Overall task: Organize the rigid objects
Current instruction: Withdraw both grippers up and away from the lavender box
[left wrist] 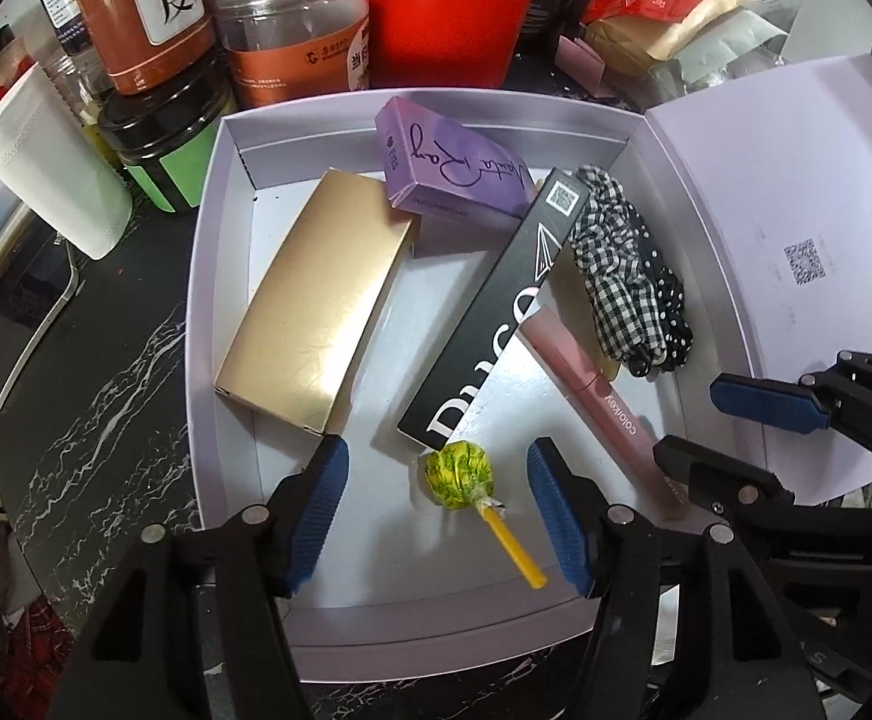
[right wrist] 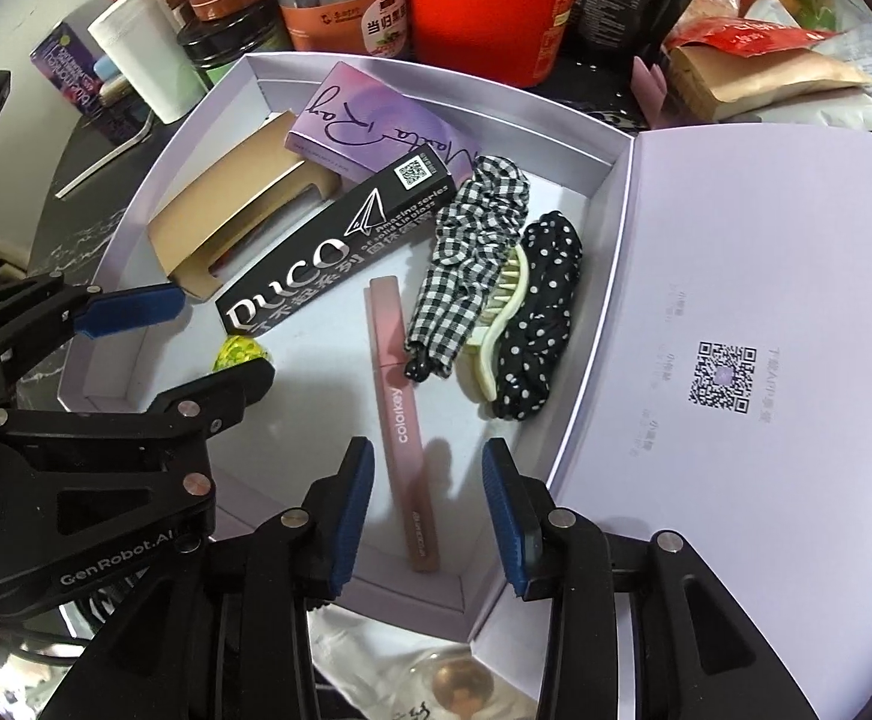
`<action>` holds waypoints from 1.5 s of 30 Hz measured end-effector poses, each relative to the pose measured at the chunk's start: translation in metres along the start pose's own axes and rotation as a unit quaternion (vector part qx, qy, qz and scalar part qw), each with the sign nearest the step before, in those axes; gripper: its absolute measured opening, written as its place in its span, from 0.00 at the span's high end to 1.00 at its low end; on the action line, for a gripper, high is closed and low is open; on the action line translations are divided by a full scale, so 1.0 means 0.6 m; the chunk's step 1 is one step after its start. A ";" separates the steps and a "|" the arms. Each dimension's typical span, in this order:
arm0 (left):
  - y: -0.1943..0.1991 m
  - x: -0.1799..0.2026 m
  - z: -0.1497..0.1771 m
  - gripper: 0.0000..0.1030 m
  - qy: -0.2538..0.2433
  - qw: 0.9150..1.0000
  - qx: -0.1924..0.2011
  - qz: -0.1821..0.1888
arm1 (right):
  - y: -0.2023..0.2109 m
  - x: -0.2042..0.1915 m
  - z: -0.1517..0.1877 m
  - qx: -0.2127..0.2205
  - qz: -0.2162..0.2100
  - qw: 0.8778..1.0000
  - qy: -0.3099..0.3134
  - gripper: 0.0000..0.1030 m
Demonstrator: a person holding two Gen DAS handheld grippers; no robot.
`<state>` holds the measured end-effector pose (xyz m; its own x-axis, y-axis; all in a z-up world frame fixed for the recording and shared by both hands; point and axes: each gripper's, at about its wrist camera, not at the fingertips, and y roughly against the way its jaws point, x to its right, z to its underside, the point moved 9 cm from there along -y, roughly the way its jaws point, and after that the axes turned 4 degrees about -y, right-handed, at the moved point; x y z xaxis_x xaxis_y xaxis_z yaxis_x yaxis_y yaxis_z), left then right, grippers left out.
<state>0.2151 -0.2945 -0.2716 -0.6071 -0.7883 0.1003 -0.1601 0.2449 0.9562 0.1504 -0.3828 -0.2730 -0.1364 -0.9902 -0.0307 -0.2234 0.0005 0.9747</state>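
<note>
1. Left tongs (left wrist: pixel 439 516) of mine hang released over the near end of the lilac box (left wrist: pixel 219 276); a lollipop (left wrist: pixel 458 474) lies between the pads, untouched.
2. Right tongs (right wrist: pixel 426 516) also spread wide, w/ the pink Colorkey tube (right wrist: pixel 396 414) lying flat between the pads, no contact.
3. Inside the box: gold carton (left wrist: pixel 315 306) at left, purple carton (left wrist: pixel 454 165) at back, black DUCO carton (left wrist: pixel 496 312) diagonal across the middle.
4. Gingham scrunchie (right wrist: pixel 466 264), cream hair clip (right wrist: pixel 496 324) & dotted scrunchie (right wrist: pixel 541 312) sit by the lid (right wrist: pixel 736 276).
5. Jars (left wrist: pixel 291 18) stand on the desk behind the box.
</note>
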 end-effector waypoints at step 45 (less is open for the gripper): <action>0.324 -0.066 0.047 0.40 0.074 0.983 0.154 -0.067 | 0.287 -0.066 0.031 0.171 -0.008 0.985 0.016 0.51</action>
<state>0.1860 -0.1994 -0.0974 -0.4491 -0.8926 0.0399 -0.4730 0.2754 0.8369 0.0991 -0.3410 -0.1081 -0.1006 -0.9944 -0.0330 -0.5375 0.0264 0.8428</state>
